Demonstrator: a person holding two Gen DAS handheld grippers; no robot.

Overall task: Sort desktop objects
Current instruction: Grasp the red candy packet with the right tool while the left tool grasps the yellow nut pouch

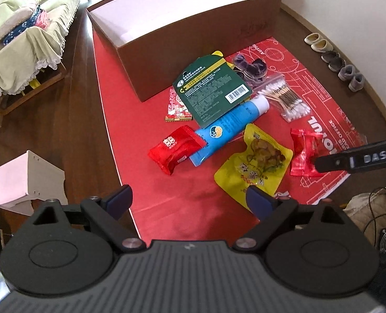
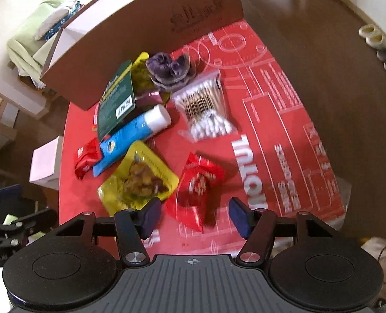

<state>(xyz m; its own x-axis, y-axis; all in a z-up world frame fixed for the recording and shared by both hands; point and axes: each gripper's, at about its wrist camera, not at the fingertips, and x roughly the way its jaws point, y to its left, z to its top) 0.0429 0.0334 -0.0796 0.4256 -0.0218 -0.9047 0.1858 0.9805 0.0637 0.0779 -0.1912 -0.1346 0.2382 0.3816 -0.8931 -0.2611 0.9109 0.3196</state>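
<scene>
Right hand-held gripper (image 2: pixel 194 215) is coming down spread around the red snack packet (image 2: pixel 197 185) near the desk's (image 2: pixel 284 109) right edge, not pinching yet. Left hand-held gripper (image 1: pixel 190 200) is hanging spread and empty. Next it probably needs squeezing, then lifting toward the box (image 1: pixel 193 49).

I count 2 red snack packets (image 1: pixel 176 148) (image 1: pixel 304 154), 1 yellow pouch (image 1: pixel 255 160), 1 blue tube (image 1: pixel 229 127), 1 green card (image 1: pixel 213 91), 1 bag of cotton swabs (image 1: pixel 284 97), 1 purple scrunchie (image 1: pixel 250 69), 1 cardboard box (image 1: pixel 193 44), 1 red-and-white sachet (image 1: pixel 176 108).

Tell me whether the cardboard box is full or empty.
Empty as far as visible: the cardboard box shows only bare pale interior; its floor is hidden.
</scene>
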